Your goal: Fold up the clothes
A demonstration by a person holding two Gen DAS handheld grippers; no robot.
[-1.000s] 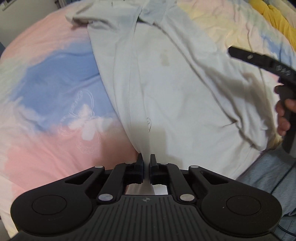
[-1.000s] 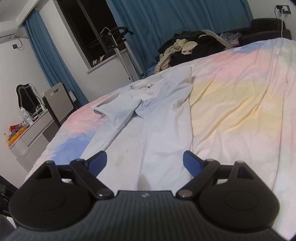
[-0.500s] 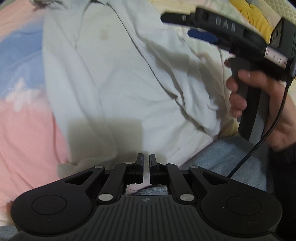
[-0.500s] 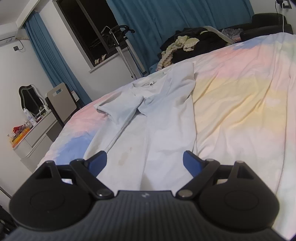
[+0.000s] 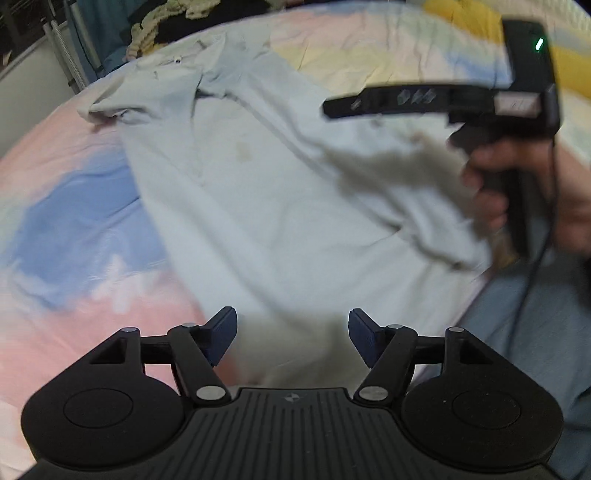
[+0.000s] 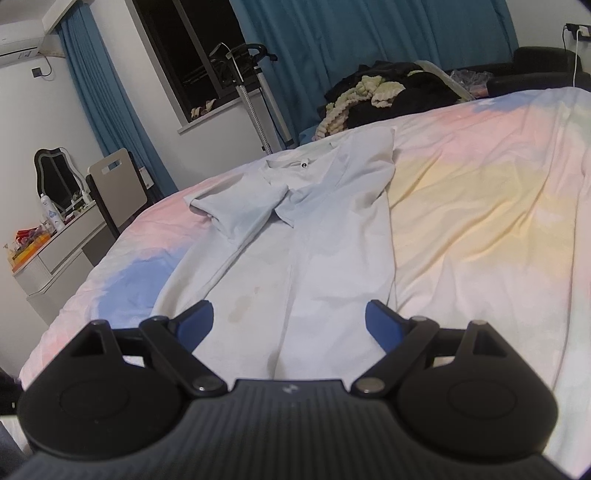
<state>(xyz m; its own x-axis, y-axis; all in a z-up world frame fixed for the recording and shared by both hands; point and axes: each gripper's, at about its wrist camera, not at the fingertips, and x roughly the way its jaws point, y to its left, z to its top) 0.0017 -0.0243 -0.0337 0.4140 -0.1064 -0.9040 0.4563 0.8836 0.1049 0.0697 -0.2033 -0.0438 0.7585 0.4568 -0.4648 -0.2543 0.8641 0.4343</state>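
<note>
Since a second ago the left claw (image 5: 291,334) has let go: its jaws, then pinched on the shirt's near hem, have just been opening and now stand apart with nothing between the blue pads (image 5: 221,334). Its view has also swung, so the far end of the bed and the dark clothes pile (image 5: 173,14) now show. The right claw (image 6: 290,325) has barely shifted.

White shirt (image 5: 258,192) lies lengthwise on the pastel bedsheet (image 5: 74,229), collar toward the far end, hem toward the claws. Both sides folded in over the middle; one sleeve (image 6: 236,210) lies across the chest. Faint brownish stain (image 6: 240,308) on the front panel.

Right claw: released, jaws wide, empty, hovering above the shirt's lower part. In the left wrist view it appears blurred, held by a hand (image 5: 517,195) at the right edge, casting a shadow on the cloth.

Beyond the bed: blue curtains (image 6: 332,48), dark window, a chair (image 6: 118,184), a dressing table (image 6: 59,240) with a mirror and bottles.
</note>
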